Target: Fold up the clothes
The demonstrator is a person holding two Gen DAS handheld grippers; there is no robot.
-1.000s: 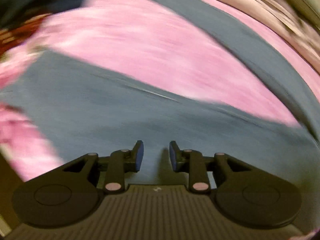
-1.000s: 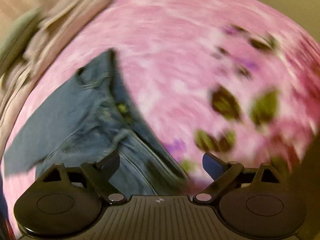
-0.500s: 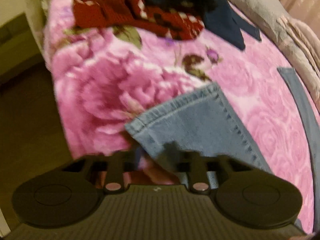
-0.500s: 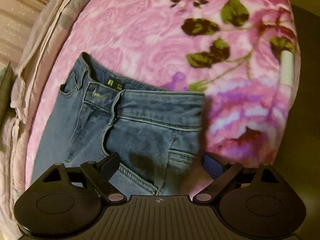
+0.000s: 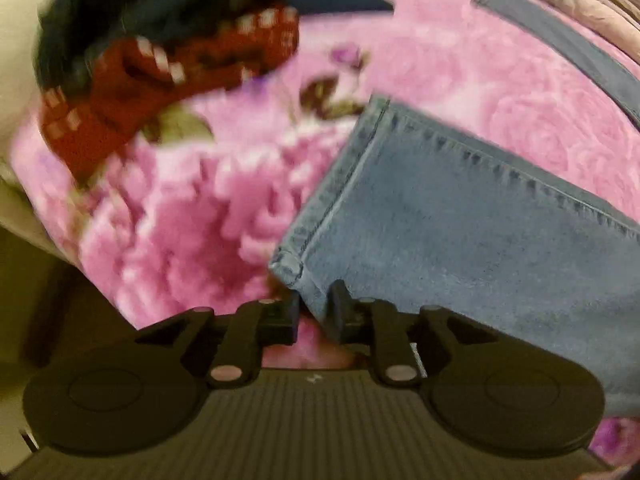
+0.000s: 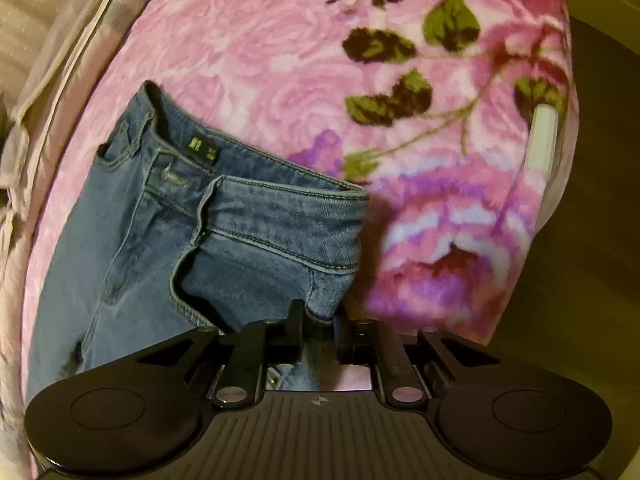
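A pair of blue jeans lies on a pink floral blanket. In the left wrist view the hemmed end of one leg point(image 5: 460, 216) reaches toward me, and my left gripper point(image 5: 316, 304) is shut on its near corner. The other leg point(image 5: 560, 40) shows as a strip at the far right. In the right wrist view the waistband point(image 6: 256, 200) with its dark label faces me, and my right gripper point(image 6: 318, 314) is shut on the near corner of the jeans' waist by the pocket.
A red patterned knit garment point(image 5: 168, 80) and dark clothes point(image 5: 152, 4) are piled at the blanket's far left. Beige bedding point(image 6: 52, 60) lines the far side. The blanket point(image 6: 440, 200) drops off at its edge to dark floor point(image 6: 592, 240).
Both grippers swung to the jeans' ends and closed: the left on the leg hem corner, the right, wide open half a second ago, on the waist corner.
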